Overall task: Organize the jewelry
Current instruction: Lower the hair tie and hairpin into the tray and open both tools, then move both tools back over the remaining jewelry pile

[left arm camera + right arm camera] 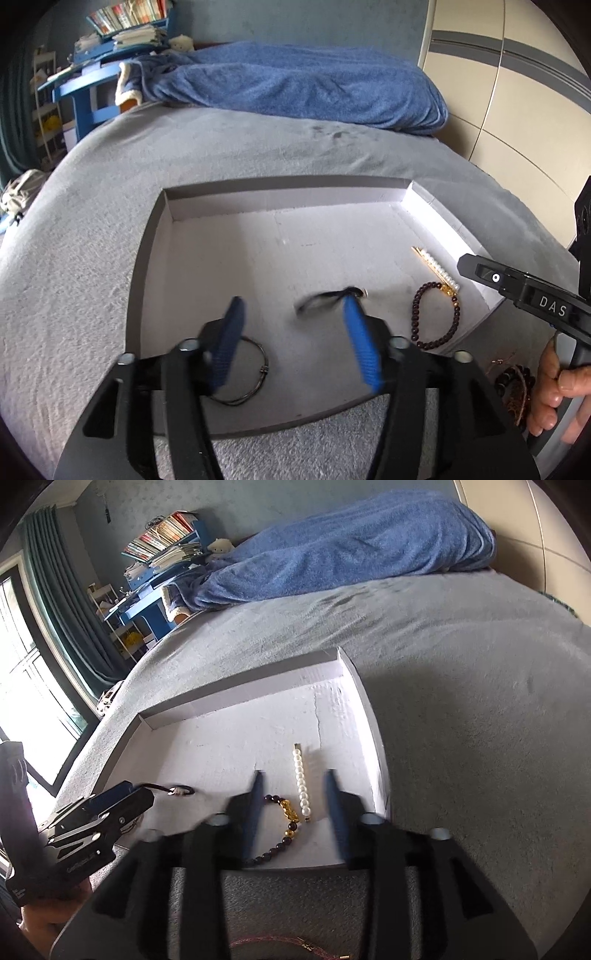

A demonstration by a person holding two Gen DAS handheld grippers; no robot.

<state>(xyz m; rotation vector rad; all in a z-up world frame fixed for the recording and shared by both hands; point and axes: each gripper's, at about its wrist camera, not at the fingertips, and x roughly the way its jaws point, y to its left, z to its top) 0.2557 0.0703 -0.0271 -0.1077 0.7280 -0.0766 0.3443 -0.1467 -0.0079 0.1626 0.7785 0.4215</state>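
Shallow white tray (424, 199) on a grey bedspread (74, 277). Far left in it, a thin dark wire bangle (258, 365). Next, left gripper (295, 314) released, jaws apart, a blurred black cord piece (317, 301), perhaps a necklace, lying loose between the tips. Then dark beaded bracelet (273, 849) with gold beads, touching a pearl hair clip (301, 779). Right gripper (293, 779) unclenched above both, grasping nothing.

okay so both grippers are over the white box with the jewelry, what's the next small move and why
Probably lift the left gripper clear of the box. Its fingers stand open, and the black cord lies loose on the floor beside the dark bead bracelet and pearl clip, so it looks placed.
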